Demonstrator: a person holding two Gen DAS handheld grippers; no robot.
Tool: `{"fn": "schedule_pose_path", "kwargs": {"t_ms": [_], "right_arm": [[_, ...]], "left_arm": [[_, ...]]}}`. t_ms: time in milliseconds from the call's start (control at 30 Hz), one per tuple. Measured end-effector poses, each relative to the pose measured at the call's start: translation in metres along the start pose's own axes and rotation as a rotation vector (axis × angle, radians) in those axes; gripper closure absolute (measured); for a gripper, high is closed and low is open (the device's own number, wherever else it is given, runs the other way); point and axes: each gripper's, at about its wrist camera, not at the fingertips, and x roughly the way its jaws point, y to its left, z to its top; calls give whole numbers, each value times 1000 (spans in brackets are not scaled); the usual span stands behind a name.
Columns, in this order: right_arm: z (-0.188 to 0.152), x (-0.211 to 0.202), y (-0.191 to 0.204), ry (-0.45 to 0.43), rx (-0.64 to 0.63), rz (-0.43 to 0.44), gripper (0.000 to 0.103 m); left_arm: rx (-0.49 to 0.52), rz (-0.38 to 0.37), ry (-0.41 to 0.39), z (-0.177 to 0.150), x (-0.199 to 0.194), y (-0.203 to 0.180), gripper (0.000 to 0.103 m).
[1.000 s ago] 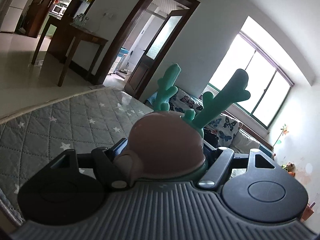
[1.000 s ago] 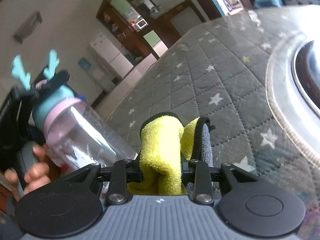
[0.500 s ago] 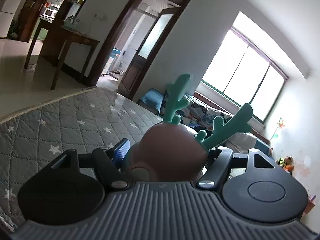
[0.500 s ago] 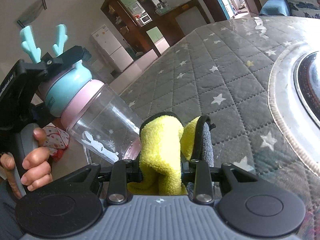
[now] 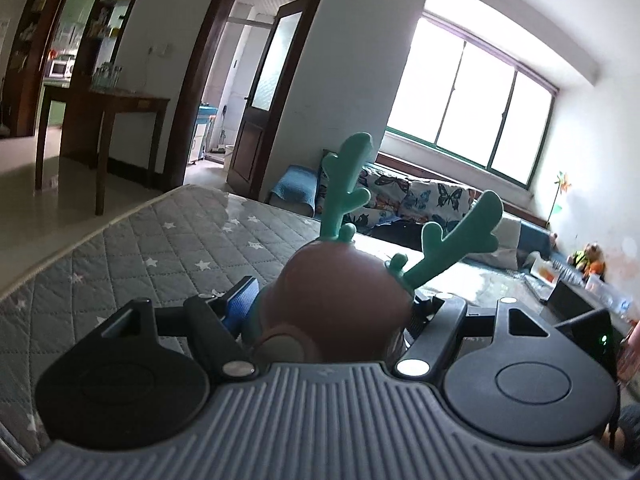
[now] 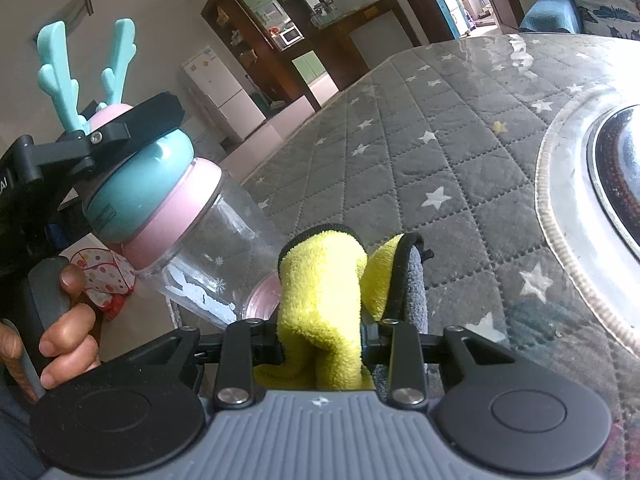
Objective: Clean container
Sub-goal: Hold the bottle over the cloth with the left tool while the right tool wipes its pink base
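Note:
My left gripper (image 5: 332,300) is shut on the lid of a clear bottle (image 6: 216,264), whose pink cap (image 5: 340,296) and teal antlers (image 5: 452,240) fill the left wrist view. In the right wrist view the bottle hangs tilted at the left, held by the left gripper (image 6: 132,128) at its teal lid (image 6: 136,200) above a pink collar. My right gripper (image 6: 320,332) is shut on a folded yellow and grey cloth (image 6: 320,292). The cloth touches the bottle's lower end.
A grey quilted surface with white stars (image 6: 440,152) lies below both grippers. A round metal-rimmed dish (image 6: 580,168) sits at the right. A wooden table (image 5: 104,108), doorways and a sofa (image 5: 420,200) stand beyond.
The bottle has risen and swung closer to the cloth in the right wrist view. The left wrist view has turned toward the window and sofa. Both grips are unchanged.

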Motion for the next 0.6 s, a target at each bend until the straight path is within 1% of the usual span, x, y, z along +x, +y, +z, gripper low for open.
{"fn": "schedule_pose_path", "kwargs": {"t_ms": [67, 200, 300, 433, 600], "right_arm": [[5, 1, -7, 1, -11, -1, 69], [7, -10, -13, 0, -59, -16, 65], [8, -17, -20, -4, -97, -28, 62], [12, -26, -35, -6, -112, -24, 55], [16, -37, -51, -6, -157, -40, 54]], "left_arm": [[11, 8, 1, -2, 1, -2, 28], [46, 36, 6, -5, 4, -7, 27], [84, 60, 9, -7, 7, -16, 19], [159, 103, 10, -12, 11, -28, 19], [219, 144, 19, -14, 22, -33, 18]]}}
